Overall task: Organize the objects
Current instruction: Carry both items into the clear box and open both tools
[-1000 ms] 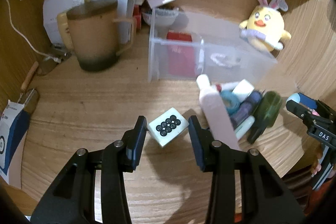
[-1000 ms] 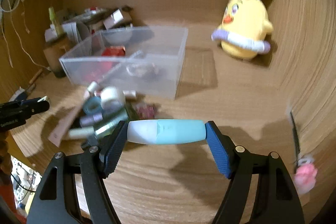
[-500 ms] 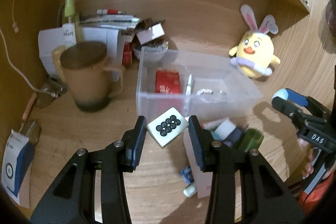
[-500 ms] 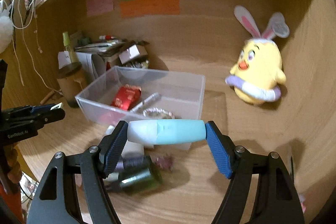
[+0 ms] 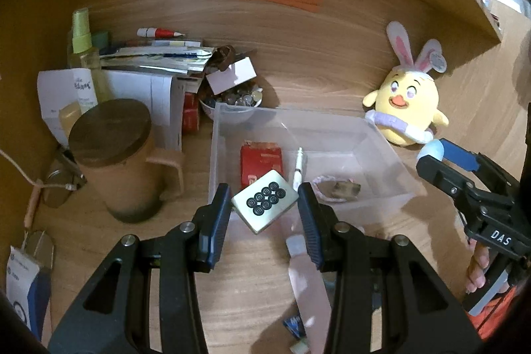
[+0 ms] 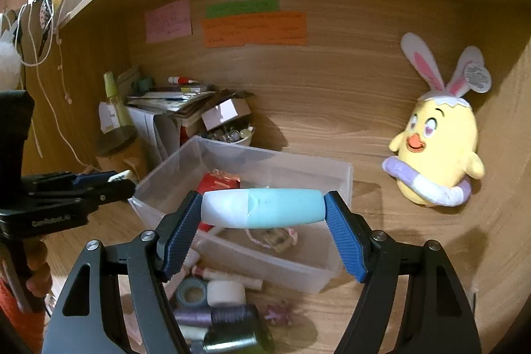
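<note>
My left claw (image 5: 264, 204) is clenched on a white mahjong tile (image 5: 264, 203) with black circles on its face; the tile sits tilted between the pads, held in the air over the near-left corner of the clear plastic bin (image 5: 391, 155). My right claw (image 6: 262, 214) grips a pale blue-and-white tube (image 6: 262, 212) lengthwise, one pad on each end, also held in the air in front of the bin (image 6: 345, 175).

In the bin I see a red packet (image 5: 262, 160), a thin white stick (image 5: 298, 168) and a small crumpled wrapper (image 5: 337, 189). On the tabletop (image 5: 252, 281) just in front of the bin lies a pile: a pink tube (image 5: 310, 284), a grey tape roll (image 6: 191, 291), a white roll (image 6: 226, 292), a purple bottle (image 6: 212, 317) and a dark green bottle (image 6: 237, 340).

A lidded brown mug (image 5: 127, 161) stands left of the bin. A yellow chick plush with rabbit ears (image 6: 438, 155) sits against the back wall, well to the right.
</note>
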Available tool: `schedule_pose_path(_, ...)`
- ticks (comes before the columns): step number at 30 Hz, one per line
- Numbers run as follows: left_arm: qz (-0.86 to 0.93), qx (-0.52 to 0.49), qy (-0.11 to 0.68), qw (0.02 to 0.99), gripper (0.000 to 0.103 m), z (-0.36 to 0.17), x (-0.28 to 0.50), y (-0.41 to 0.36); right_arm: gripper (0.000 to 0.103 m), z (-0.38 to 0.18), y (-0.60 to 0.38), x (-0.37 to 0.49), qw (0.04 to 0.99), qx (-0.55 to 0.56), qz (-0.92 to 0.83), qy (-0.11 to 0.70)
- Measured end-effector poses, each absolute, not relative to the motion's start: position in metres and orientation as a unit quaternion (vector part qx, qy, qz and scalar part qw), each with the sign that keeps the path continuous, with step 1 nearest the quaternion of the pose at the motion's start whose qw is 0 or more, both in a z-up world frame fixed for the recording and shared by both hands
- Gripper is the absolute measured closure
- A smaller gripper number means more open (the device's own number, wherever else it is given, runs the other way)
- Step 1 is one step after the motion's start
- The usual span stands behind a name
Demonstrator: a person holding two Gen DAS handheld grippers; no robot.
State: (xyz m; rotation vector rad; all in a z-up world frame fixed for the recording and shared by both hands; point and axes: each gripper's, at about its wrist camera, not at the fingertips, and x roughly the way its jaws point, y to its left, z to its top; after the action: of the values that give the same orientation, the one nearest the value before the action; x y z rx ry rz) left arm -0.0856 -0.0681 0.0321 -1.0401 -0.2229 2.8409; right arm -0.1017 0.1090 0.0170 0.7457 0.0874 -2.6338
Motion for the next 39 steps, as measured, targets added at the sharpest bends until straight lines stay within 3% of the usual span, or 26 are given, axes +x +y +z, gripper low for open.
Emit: schedule_pose_path(39,0.906,-0.415,-0.026,0.08,0.062,-0.012,-0.173,-0.038,0.031,-0.046,0.076,-0.183,0.197,0.367,-0.907,0.062)
